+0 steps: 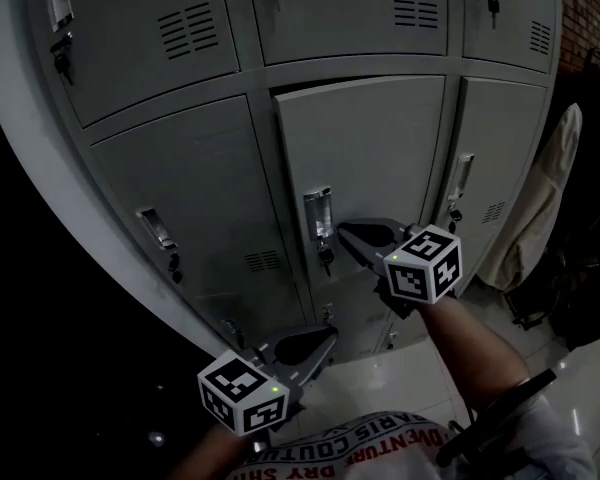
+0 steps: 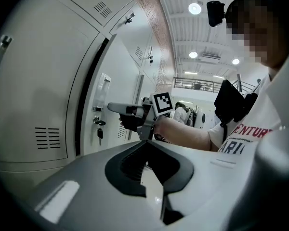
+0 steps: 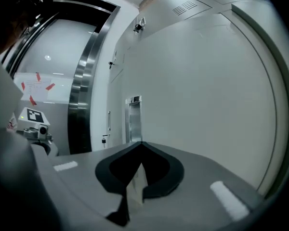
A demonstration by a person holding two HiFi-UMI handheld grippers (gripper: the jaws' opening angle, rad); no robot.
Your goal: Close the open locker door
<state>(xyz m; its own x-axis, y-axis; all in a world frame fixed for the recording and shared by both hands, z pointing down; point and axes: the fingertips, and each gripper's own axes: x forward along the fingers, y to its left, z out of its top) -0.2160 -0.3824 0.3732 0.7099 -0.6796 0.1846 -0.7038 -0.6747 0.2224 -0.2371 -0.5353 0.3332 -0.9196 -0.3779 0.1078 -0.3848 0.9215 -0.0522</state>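
A bank of grey lockers fills the head view. The middle locker door [image 1: 370,158] stands slightly ajar, with a dark gap along its left and top edge. Its metal handle [image 1: 318,211] has a key [image 1: 326,259] hanging below. My right gripper [image 1: 345,232] is shut and empty, its tip against the door just right of the handle. The right gripper view looks along the door face [image 3: 197,90] to the handle [image 3: 134,119], with the right gripper [image 3: 141,143] closed. My left gripper [image 1: 331,337] is lower, shut and empty, away from the door. From the left gripper [image 2: 144,141] view, the right gripper [image 2: 111,108] touches the door [image 2: 123,83].
The neighbouring locker door [image 1: 180,198] on the left is closed, with its own handle [image 1: 154,227] and key. Another closed locker [image 1: 495,158] stands to the right. Hanging cloth [image 1: 540,198] and dark objects crowd the right side. A glossy floor [image 1: 380,378] lies below.
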